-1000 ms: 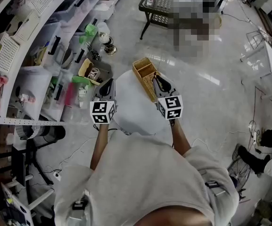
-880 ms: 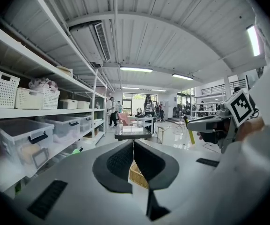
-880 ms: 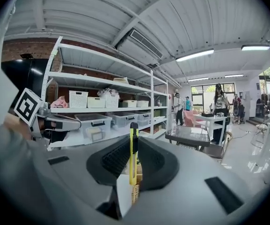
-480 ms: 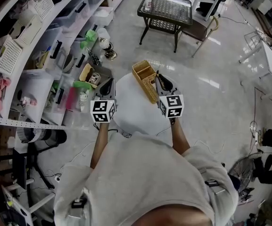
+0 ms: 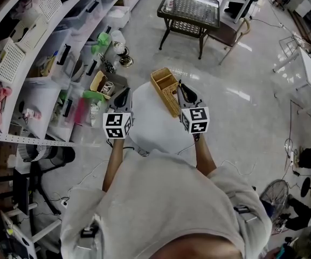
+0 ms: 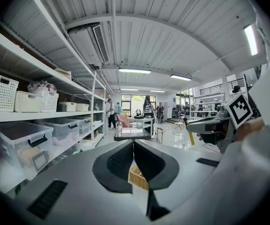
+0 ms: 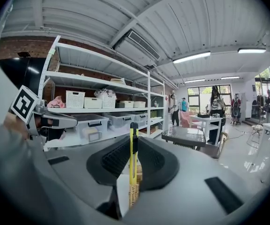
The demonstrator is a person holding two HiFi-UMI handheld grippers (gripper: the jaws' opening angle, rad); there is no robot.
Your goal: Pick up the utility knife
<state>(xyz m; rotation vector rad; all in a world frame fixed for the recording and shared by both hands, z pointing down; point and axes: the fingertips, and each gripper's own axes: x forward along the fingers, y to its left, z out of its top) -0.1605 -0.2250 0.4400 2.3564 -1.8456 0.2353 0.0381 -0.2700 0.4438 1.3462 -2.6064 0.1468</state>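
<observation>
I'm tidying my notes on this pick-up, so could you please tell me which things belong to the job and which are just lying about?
In the job:
utility knife, yellow, clamped in the right gripper.

Lying about:
wicker basket; round white table; glass-top table; shelf bins; left gripper, shut and empty.

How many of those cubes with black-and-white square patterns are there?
2. One cube sits on the left tool, the other on the right tool; I see no others.
</observation>
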